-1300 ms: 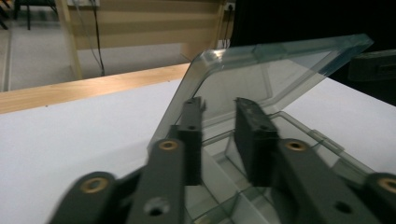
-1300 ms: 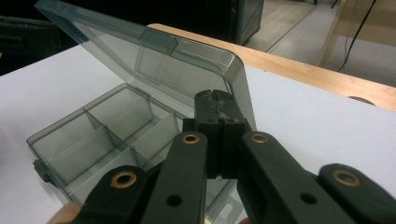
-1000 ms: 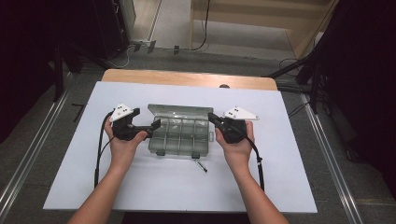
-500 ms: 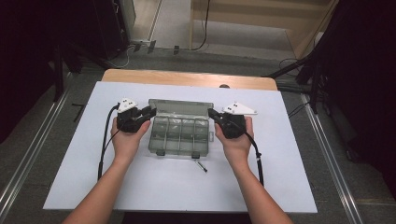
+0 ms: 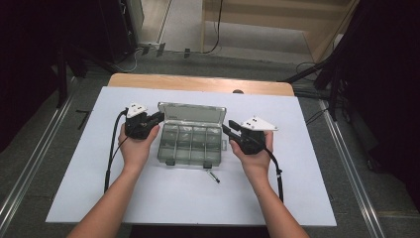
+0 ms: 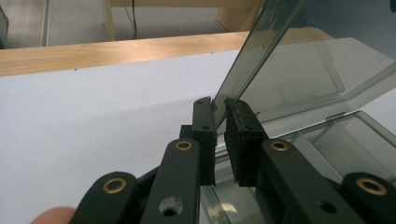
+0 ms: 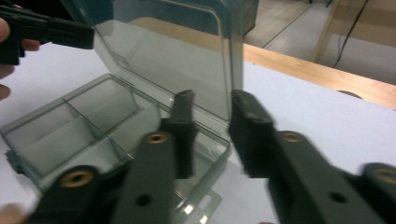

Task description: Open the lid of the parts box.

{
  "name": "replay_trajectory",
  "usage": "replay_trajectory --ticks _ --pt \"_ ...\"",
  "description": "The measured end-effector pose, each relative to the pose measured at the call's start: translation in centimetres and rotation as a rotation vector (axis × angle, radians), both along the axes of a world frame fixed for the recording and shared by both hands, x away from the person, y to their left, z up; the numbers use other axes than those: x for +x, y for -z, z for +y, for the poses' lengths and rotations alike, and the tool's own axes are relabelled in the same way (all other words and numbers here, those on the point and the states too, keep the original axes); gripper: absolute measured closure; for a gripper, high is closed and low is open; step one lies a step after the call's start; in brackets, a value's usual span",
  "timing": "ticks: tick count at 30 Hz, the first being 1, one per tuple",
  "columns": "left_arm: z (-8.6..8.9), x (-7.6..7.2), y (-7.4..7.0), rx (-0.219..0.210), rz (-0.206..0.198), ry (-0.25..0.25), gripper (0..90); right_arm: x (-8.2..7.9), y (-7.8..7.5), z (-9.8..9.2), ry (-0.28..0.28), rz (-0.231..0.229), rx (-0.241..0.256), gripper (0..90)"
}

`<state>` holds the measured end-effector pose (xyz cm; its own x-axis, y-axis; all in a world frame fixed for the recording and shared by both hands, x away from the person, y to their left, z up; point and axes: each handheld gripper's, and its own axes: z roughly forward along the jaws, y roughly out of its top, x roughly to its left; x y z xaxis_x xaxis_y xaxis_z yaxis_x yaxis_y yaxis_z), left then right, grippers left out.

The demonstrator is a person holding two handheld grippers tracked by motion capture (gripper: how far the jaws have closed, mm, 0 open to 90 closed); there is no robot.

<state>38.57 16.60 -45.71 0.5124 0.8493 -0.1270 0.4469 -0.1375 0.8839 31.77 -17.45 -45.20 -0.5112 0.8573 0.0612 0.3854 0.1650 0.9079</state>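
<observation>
Compartment box (image 5: 190, 141) of clear plastic sits mid-table on the white table surface (image 5: 307, 198), lid (image 5: 192, 113) raised toward the far edge. Bare surface lies on all sides; a small black pin (image 5: 214, 177) lies just in front. Left gripper (image 6: 220, 106) is clamped on the lid's left edge. Right gripper (image 7: 210, 105), jaws parted, hovers beside the box's right edge, holding nothing.

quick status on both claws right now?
Left claw: shut on the edge of the box lid, holding it raised.
Right claw: open, holding nothing, beside the right end of the box.
</observation>
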Motion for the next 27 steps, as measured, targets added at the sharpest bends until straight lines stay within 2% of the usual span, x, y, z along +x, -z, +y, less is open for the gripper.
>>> replay_trajectory --ticks 1,2,3,6,7,8,9,10,12,15,18,20,21,24,26,27 --pt "0.0 0.0 0.0 -0.003 0.001 -0.002 81.6 0.1 0.1 0.0 -0.002 0.003 0.001 50.5" --pt "0.0 0.0 0.0 -0.002 0.0 -0.004 82.0 0.3 0.4 0.2 0.046 0.009 -0.015 14.3" --pt "0.0 0.1 0.0 -0.003 0.0 -0.005 82.0 0.5 0.5 0.4 0.099 0.017 -0.041 3.1" --pt "0.0 0.2 0.0 -0.007 0.001 -0.005 82.1 1.0 1.0 0.4 0.124 0.045 -0.035 0.0" --pt "0.0 0.2 0.0 -0.006 0.001 -0.005 82.1 1.3 1.2 0.3 0.125 0.052 -0.017 1.1" --pt "0.0 0.2 0.0 -0.007 0.002 -0.004 82.2 1.5 1.4 0.3 0.127 0.056 -0.005 6.4" --pt "0.0 0.2 0.0 -0.01 0.004 -0.006 82.2 1.8 1.7 0.4 0.149 0.046 0.001 19.1" --pt "0.0 0.3 0.0 -0.013 0.003 -0.008 82.2 1.8 1.7 0.4 0.149 0.046 0.001 19.1" --pt "0.0 0.3 0.0 -0.015 0.002 -0.009 82.4 2.0 1.9 0.7 0.139 0.042 0.016 38.7" --pt "-0.1 0.4 0.0 -0.018 0.003 -0.012 82.4 2.4 2.1 1.5 0.168 0.042 -0.004 55.4" --pt "-0.1 0.5 0.0 -0.019 0.004 -0.015 82.4 2.8 1.9 2.1 0.183 0.054 0.005 67.6" --pt "-0.1 0.5 0.0 -0.021 0.003 -0.018 82.4 3.1 1.8 2.4 0.194 0.048 0.022 70.3" --pt "-0.1 0.5 0.0 -0.022 0.003 -0.019 82.4 3.3 1.6 2.6 0.236 0.054 0.022 74.7" --pt "-0.1 0.6 0.1 -0.027 0.002 -0.02 82.4 3.5 1.3 2.8 0.253 0.06 0.026 77.8" --pt "-0.2 0.7 0.1 -0.027 0.0 -0.023 82.4 3.7 1.1 3.2 0.267 0.06 0.01 84.7" --pt "-0.2 0.7 0.2 -0.031 0.001 -0.022 82.4 3.8 1.1 3.2 0.267 0.062 0.012 85.4"
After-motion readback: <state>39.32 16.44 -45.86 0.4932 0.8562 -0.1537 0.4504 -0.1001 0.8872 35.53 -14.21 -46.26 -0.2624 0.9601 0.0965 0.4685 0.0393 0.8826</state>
